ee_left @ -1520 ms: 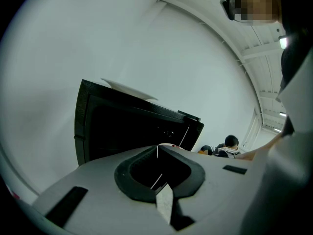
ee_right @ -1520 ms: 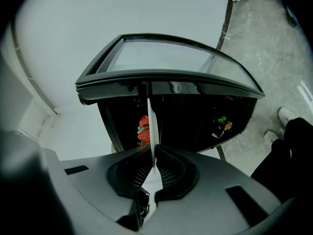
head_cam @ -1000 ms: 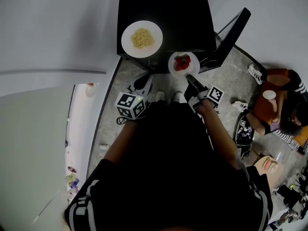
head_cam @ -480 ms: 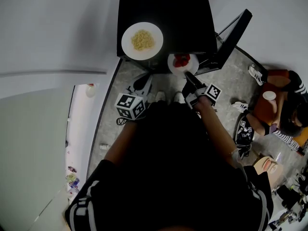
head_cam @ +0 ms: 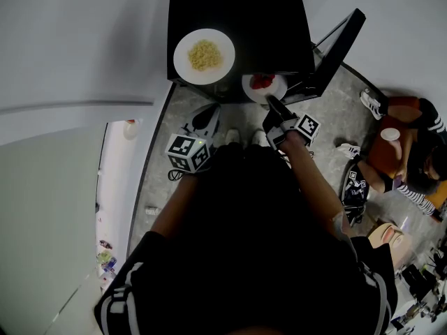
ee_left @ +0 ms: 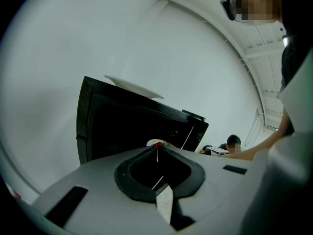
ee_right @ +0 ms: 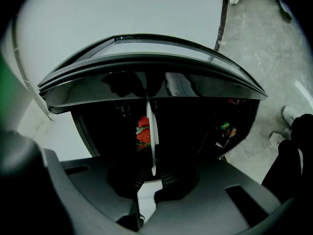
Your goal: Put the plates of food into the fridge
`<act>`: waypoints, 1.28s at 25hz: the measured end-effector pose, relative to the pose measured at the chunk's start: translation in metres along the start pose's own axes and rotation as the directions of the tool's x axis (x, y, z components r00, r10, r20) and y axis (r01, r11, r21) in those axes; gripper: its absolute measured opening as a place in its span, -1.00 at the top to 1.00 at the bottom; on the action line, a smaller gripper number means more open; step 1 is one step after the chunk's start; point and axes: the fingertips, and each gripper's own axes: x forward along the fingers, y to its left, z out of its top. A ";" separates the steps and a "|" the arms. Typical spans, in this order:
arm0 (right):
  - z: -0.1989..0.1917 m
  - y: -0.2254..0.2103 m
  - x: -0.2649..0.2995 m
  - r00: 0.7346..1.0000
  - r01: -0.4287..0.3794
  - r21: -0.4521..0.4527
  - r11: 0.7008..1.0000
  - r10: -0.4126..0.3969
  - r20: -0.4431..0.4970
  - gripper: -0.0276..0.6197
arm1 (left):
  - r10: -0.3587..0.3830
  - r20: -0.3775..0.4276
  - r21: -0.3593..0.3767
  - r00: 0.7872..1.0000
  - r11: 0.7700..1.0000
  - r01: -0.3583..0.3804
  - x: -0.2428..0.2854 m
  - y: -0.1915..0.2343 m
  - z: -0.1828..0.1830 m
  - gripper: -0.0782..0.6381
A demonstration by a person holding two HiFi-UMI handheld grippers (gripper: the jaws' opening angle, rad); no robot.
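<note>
Grey speckled floor (head_cam: 328, 128) across the middle of the head view, white wall (head_cam: 84, 40) at upper left. Low black fridge (head_cam: 258, 26) at top centre, door (head_cam: 335, 47) swung out toward the upper right, leaving the dark inside open to reach.

Right gripper (head_cam: 269, 103) pinched on the near rim of the strawberry plate (head_cam: 251, 89), just below the fridge's front edge at top centre. Gripped at the rim, probably to keep the jaws clear of the strawberries (ee_right: 143, 129) and the plate level. Seen edge-on as a thin white line at the centre of the right gripper view, at the mouth of the black cavity. Judged mid-step: onto a shelf next, with care against tipping.

Second plate (head_cam: 204, 55), heaped with pale yellow food, parked on the fridge top at upper centre-left, not yet put away.

Left gripper (head_cam: 204, 119) pressed together on nothing, held back at centre-left, presumably kept free for that second plate.
</note>
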 end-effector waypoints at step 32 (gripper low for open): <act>0.020 0.006 0.044 0.985 -0.030 0.003 1.000 0.029 0.169 0.81 | -0.103 -0.131 0.070 0.986 0.991 0.112 0.066 -0.013 -0.027 0.72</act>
